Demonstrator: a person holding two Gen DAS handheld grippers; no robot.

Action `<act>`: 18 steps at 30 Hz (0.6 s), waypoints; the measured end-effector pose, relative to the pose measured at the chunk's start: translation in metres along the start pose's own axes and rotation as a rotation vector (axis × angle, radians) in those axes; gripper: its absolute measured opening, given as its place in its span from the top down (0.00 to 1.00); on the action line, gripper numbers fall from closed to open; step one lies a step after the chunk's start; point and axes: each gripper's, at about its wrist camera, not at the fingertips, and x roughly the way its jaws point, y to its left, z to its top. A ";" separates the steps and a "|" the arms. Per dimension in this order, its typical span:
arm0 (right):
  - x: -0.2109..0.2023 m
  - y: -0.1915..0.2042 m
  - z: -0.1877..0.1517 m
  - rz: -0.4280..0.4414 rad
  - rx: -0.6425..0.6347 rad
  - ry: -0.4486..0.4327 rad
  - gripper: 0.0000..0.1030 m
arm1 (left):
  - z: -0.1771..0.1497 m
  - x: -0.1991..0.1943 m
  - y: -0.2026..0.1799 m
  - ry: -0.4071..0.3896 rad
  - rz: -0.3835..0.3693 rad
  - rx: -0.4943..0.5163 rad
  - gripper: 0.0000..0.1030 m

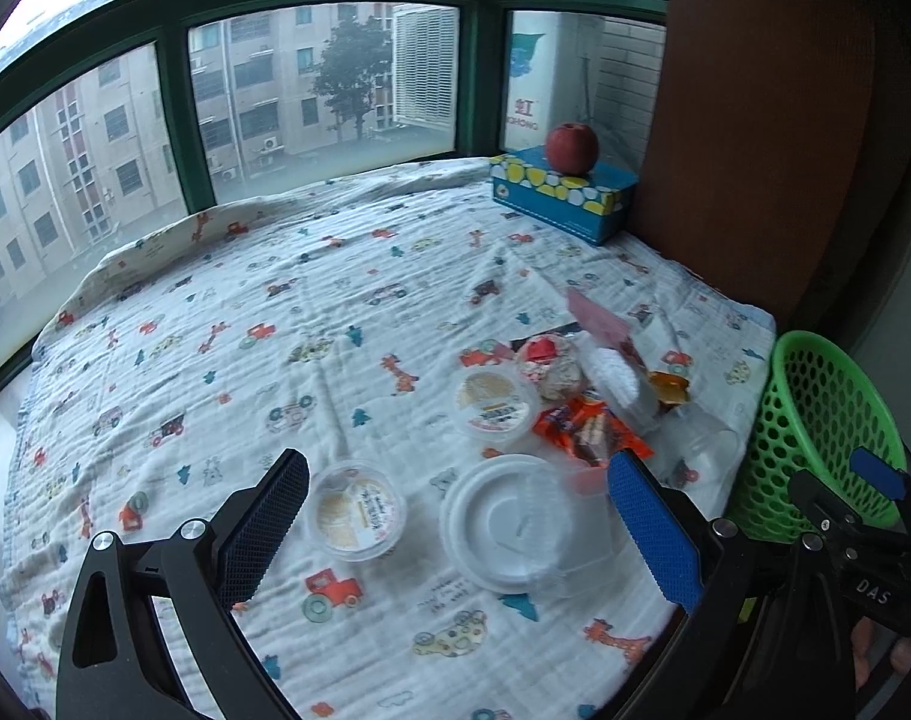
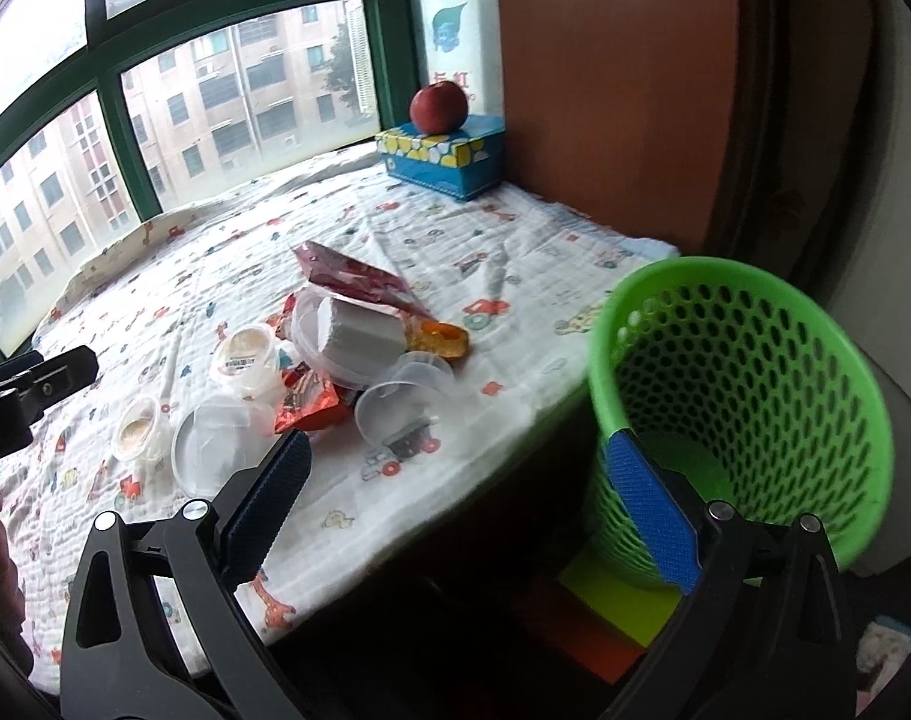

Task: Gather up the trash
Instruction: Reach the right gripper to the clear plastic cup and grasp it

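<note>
A pile of trash lies on the cartoon-print blanket point(image 1: 275, 300). It holds a small pudding cup point(image 1: 359, 516), a white lid point(image 1: 509, 522), a second pudding cup point(image 1: 496, 402), an orange wrapper point(image 1: 587, 426), a red foil packet point(image 2: 353, 276) and clear plastic cups point(image 2: 401, 408). My left gripper point(image 1: 458, 468) hovers open above the small cup and the lid, which show between its fingers. A green mesh basket point(image 2: 743, 396) hangs off the blanket's right edge. My right gripper point(image 2: 455, 450) is open, and its blue finger point(image 2: 647, 510) overlaps the basket's near wall.
A red apple point(image 1: 571, 147) sits on a blue tissue box point(image 1: 560, 192) at the far right corner by the window point(image 1: 311, 90). A brown wooden panel point(image 1: 755, 120) rises behind the basket. The blanket's front edge drops to a dark floor point(image 2: 485, 570).
</note>
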 end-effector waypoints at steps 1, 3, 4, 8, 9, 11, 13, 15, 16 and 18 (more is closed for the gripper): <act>0.005 0.001 0.000 0.006 -0.002 0.005 0.07 | 0.000 0.001 0.003 0.003 0.006 -0.005 0.06; 0.017 0.004 0.001 0.020 -0.007 0.017 0.08 | 0.000 0.004 0.010 0.010 0.014 -0.018 0.06; 0.022 0.005 0.002 0.024 -0.007 0.024 0.09 | 0.000 0.005 0.015 0.013 0.018 -0.024 0.06; 0.048 0.008 0.003 0.051 0.000 0.061 0.12 | -0.003 0.006 0.029 0.017 0.029 -0.043 0.06; 0.052 0.008 0.003 0.058 0.002 0.066 0.12 | -0.005 0.007 0.033 0.020 0.034 -0.046 0.06; 0.062 0.009 0.003 0.062 0.003 0.078 0.14 | -0.009 0.008 0.038 0.030 0.044 -0.048 0.06; 0.071 0.010 0.004 0.067 0.004 0.089 0.16 | -0.012 0.010 0.041 0.039 0.040 -0.053 0.06; 0.080 0.010 0.005 0.061 0.003 0.101 0.17 | -0.016 0.012 0.043 0.052 0.035 -0.058 0.06; 0.084 0.011 0.005 0.063 0.003 0.106 0.19 | -0.017 0.013 0.043 0.055 0.035 -0.059 0.06; 0.091 0.010 0.006 0.060 0.006 0.113 0.20 | -0.021 0.015 0.042 0.064 0.030 -0.055 0.06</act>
